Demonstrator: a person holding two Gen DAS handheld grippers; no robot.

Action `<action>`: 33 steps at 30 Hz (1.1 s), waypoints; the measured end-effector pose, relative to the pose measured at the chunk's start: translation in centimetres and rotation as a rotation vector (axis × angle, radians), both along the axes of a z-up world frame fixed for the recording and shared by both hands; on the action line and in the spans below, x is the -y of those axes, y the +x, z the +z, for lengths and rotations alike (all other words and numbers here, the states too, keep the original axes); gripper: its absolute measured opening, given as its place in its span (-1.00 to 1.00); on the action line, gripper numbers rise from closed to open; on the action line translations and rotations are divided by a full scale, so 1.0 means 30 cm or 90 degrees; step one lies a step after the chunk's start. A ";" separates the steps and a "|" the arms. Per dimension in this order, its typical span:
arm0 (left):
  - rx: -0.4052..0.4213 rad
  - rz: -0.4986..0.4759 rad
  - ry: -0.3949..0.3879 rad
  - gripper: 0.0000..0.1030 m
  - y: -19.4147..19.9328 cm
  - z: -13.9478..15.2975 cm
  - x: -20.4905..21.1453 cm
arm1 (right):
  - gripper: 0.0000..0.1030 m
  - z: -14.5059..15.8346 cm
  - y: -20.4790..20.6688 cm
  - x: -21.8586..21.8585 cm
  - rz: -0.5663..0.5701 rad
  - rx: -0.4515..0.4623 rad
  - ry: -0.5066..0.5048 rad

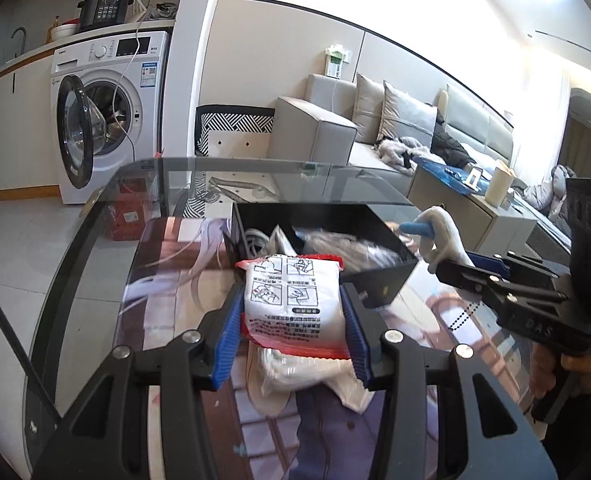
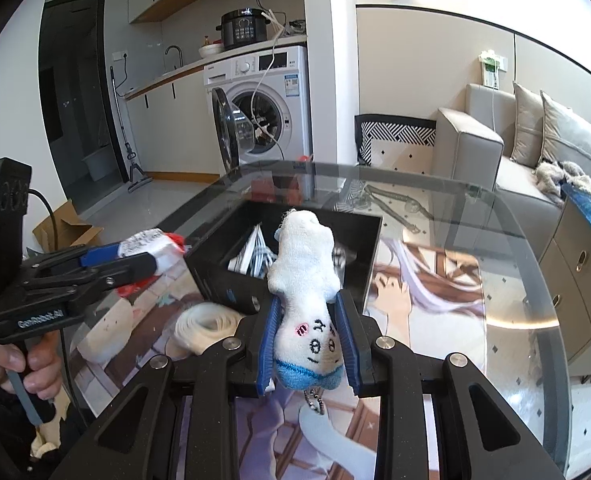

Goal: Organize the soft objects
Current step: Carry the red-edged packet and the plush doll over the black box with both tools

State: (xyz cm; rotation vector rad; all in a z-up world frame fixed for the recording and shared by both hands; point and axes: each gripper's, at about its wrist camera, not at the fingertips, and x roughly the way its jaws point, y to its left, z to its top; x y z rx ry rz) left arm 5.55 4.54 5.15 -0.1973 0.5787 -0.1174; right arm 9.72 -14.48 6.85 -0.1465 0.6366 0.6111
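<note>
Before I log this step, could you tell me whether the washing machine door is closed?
No, the washing machine door stands swung open, with a white cable running into the drum.

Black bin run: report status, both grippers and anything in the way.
Left gripper shut on white printed packet. Right gripper shut on white plush toy. Black bin ahead, cables already inside. Roll of white tape on glass table, off the path.

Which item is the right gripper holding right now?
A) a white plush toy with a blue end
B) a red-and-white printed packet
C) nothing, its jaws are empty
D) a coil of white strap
A: in the right wrist view the right gripper has its blue pads pressed on both sides of the white plush toy, while the printed packet sits in the left gripper.
</note>
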 end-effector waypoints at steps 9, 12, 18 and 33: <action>0.008 0.011 -0.024 -0.11 0.111 0.001 -0.001 | -0.45 0.038 0.069 -0.036 -0.017 0.003 0.009; 0.009 0.017 -0.029 -0.11 0.144 0.005 -0.002 | -0.45 0.037 0.109 -0.044 -0.025 -0.002 0.013; 0.013 0.030 -0.034 -0.11 0.201 0.016 -0.004 | -0.45 0.011 0.196 -0.049 -0.044 -0.014 0.023; 0.002 0.039 -0.029 -0.11 0.329 -0.029 0.008 | -0.45 -0.048 0.348 -0.096 -0.053 -0.029 0.012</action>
